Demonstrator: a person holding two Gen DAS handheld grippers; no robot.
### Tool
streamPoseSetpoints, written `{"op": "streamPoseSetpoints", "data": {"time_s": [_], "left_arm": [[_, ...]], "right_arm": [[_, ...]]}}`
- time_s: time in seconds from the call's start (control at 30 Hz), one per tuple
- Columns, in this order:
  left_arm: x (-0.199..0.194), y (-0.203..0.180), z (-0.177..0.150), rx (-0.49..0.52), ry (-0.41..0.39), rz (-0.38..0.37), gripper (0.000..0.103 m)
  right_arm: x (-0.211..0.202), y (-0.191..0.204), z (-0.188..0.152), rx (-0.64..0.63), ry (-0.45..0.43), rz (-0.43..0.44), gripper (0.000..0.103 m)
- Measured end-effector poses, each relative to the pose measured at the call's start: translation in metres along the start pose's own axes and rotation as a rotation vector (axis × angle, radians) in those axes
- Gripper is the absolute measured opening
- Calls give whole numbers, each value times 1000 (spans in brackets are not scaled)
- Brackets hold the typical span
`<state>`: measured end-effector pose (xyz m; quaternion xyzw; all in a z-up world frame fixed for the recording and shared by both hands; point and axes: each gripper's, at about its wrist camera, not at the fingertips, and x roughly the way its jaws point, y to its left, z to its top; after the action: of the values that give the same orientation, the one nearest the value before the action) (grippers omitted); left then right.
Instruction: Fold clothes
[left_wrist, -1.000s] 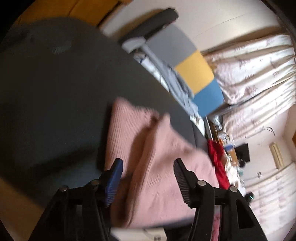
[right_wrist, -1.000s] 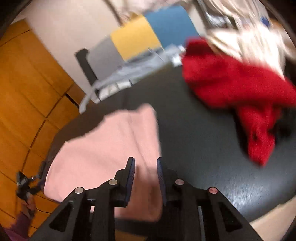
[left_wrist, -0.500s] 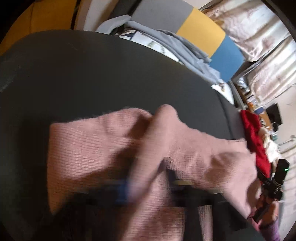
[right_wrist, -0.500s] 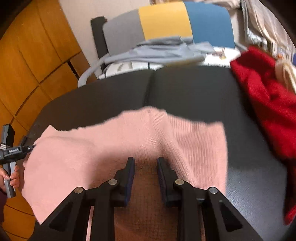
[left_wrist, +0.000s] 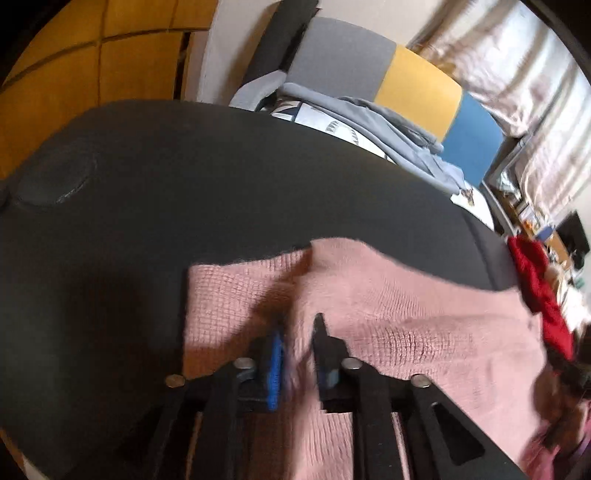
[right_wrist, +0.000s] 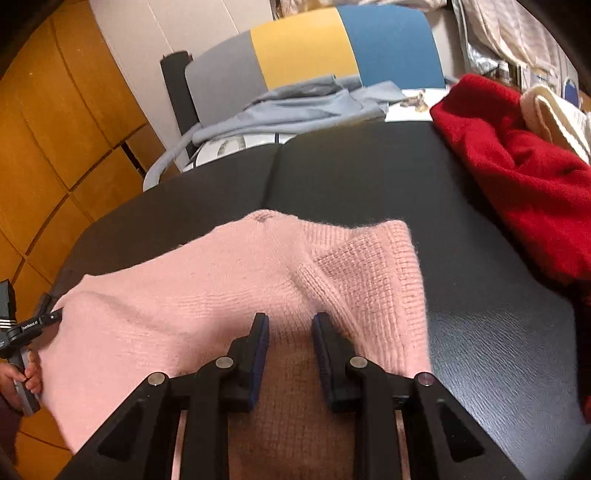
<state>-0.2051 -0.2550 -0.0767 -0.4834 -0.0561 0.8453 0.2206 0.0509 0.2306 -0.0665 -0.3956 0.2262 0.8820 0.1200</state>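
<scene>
Closed since before, left claw (left_wrist: 298, 334) pinches pink sweater (left_wrist: 406, 317) fold.

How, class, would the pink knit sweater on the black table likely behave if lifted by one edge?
The pink sweater would probably flop and drape: it already sags in soft folds on the black table. Its fuzzy, loose knit suggests light weight and good grip, so it seems unlikely to slip from the right gripper.

Small white lettering on the left claw (right_wrist: 14, 328) handle is too tiny to read.
</scene>
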Motion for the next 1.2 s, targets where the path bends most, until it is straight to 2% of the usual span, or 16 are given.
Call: {"op": "streamPoseSetpoints", "data": {"time_s": [0.03,0.17,0.3,0.37,0.4,0.47,0.5,0.6,0.67,0.73,0.83,0.9,1.0,1.07,1.13,1.2], "left_arm": [[-11,6,0,-43,-26,12,25],[-39,-12,-9,-103,-134,-69,36],[-11,-81,-22,45,-52,-174,40],[10,-108,-30,122,-15,-176,40],[21,-119,-34,162,-1,-164,40],[39,-123,-44,228,17,-87,45],[41,-127,-46,238,-3,-93,49],[34,-110,-56,278,-72,-151,53],[32,-105,-56,259,-70,-169,53],[28,-110,-51,229,-63,-145,54],[9,-120,-52,190,-101,-174,58],[13,-138,-49,234,-99,-173,71],[31,-147,-63,384,-85,-71,75],[31,-136,-67,360,-113,-121,75],[32,-128,-63,311,-108,-165,77],[33,-127,-62,308,-103,-173,78]], "right_arm": [[-10,4,2,-2,-19,7,25],[-33,35,10,-60,-90,103,25],[-9,96,8,-210,-46,238,25],[8,123,2,-291,-20,262,22],[20,135,-2,-336,1,254,22],[47,148,-13,-428,58,152,19],[52,145,-16,-433,61,129,19],[48,121,-18,-335,30,186,19],[36,104,-12,-237,25,226,22],[18,86,-4,-178,-35,246,22],[10,73,13,-146,-58,264,19],[27,76,19,-167,14,216,16],[44,54,21,-122,43,96,16],[46,19,21,-21,8,16,0],[45,-11,21,68,-28,-50,0],[39,-20,22,100,-64,-109,0]]}}
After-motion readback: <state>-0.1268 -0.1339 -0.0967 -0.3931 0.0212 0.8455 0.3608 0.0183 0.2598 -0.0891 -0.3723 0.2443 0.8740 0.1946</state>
